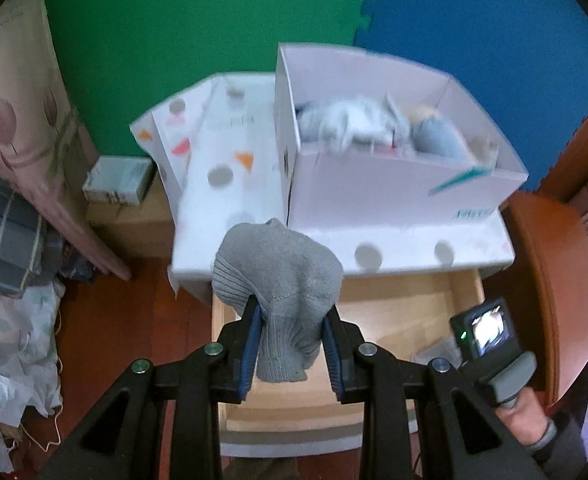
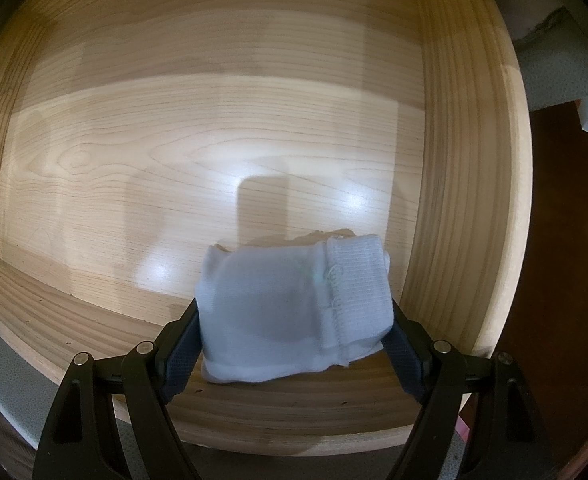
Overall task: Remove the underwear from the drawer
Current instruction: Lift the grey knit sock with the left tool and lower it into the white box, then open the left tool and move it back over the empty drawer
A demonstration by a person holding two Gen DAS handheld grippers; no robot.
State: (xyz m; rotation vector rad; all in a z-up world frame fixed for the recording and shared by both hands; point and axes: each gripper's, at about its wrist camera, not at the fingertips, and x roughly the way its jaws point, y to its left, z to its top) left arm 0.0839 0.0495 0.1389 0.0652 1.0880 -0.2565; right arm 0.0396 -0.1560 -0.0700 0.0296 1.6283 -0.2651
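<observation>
While grey sock clamped between left fingers, white sock seemingly gripped.

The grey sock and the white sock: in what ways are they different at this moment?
Colour: the grey sock is grey; the white sock is white.
Place: the grey sock is held above the open drawer; the white sock lies low inside the drawer, on or near its wooden bottom.
Shape: the grey sock is bunched and hangs down; the white sock is a flat folded bundle.
Both are ribbed knits sitting between the jaws of a gripper, left gripper and right gripper.
</observation>
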